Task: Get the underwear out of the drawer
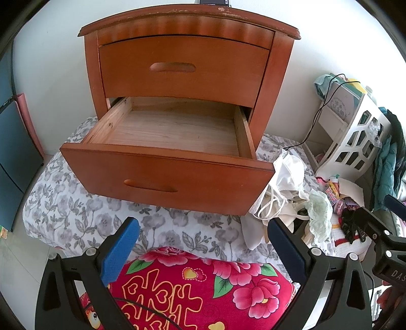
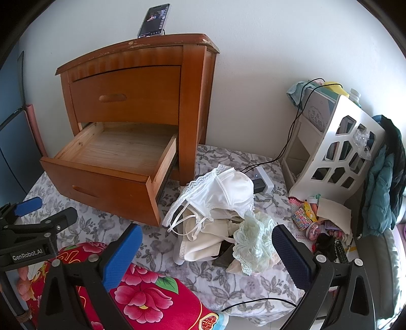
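Note:
A brown wooden nightstand stands on a floral quilt, its lower drawer (image 1: 167, 132) (image 2: 114, 152) pulled out with only bare wood showing inside. A heap of underwear (image 2: 223, 215) (image 1: 284, 187), white bra on top and pale green lace at its front, lies on the quilt right of the drawer. My left gripper (image 1: 203, 241) hovers open in front of the drawer, holding nothing. My right gripper (image 2: 205, 248) is open just in front of the heap, with the green lace (image 2: 253, 243) near its right finger. The left gripper (image 2: 38, 210) also shows at the right wrist view's left edge.
A red flowered blanket (image 1: 203, 289) (image 2: 137, 292) lies below both grippers. A white lattice shelf unit (image 2: 337, 149) leans at the right, with a teal jacket (image 2: 383, 177), small clutter and black cables. A phone (image 2: 153, 20) stands on the nightstand. The upper drawer (image 1: 182, 68) is closed.

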A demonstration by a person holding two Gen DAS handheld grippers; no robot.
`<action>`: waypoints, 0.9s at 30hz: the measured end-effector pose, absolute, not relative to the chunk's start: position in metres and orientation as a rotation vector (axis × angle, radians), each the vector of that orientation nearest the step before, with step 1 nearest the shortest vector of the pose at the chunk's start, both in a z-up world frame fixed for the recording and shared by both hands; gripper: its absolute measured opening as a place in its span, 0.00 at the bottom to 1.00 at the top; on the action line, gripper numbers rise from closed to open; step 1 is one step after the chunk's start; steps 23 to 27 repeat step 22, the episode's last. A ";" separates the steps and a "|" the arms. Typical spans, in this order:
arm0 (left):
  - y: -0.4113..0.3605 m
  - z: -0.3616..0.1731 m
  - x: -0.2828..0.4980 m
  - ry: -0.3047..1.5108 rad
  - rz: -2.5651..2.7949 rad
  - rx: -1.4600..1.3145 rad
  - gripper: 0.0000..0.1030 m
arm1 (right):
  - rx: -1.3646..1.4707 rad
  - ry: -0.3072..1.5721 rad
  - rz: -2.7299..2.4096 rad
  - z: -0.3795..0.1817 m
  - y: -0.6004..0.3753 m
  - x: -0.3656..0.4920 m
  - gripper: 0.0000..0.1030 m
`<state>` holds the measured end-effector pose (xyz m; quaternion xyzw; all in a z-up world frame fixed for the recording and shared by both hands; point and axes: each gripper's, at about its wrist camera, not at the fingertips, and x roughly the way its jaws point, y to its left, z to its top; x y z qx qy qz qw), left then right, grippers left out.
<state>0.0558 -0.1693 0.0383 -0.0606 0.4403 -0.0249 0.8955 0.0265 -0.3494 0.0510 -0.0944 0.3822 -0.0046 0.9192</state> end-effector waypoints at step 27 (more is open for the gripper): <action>-0.168 0.037 0.056 0.920 -0.049 -0.120 0.98 | -0.195 0.786 -0.011 0.050 -0.350 0.026 1.00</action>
